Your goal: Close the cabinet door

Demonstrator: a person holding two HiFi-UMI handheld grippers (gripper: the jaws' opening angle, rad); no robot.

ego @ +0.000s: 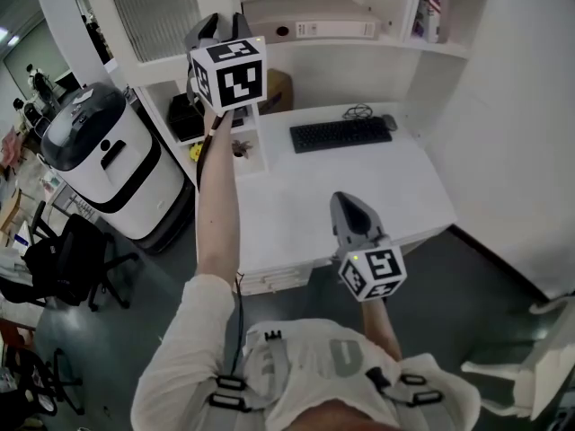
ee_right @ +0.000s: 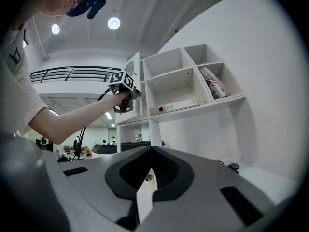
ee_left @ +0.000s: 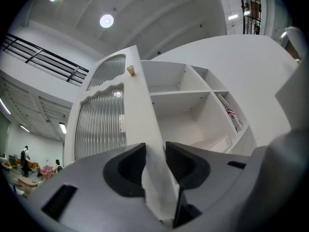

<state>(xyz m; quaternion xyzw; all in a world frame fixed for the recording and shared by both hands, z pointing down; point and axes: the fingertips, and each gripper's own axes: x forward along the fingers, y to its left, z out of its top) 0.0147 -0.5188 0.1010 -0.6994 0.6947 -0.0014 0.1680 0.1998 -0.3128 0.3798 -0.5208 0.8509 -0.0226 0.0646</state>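
The closing step is in hand: the left claw (ee_left: 155, 152) is clamped on the free edge of the cabinet door (ee_left: 102, 117), a pad on either face, below its small knob (ee_left: 131, 70). The door stands swung out from the open cabinet (ee_left: 179, 111), above the back left corner of the worktop (ego: 359, 196). The right claw (ee_right: 148, 168) hangs idle near the front edge, jaws together. Next, I judge, the left hand must swing the door in an arc toward the shelves and let go before the inner pad gets trapped
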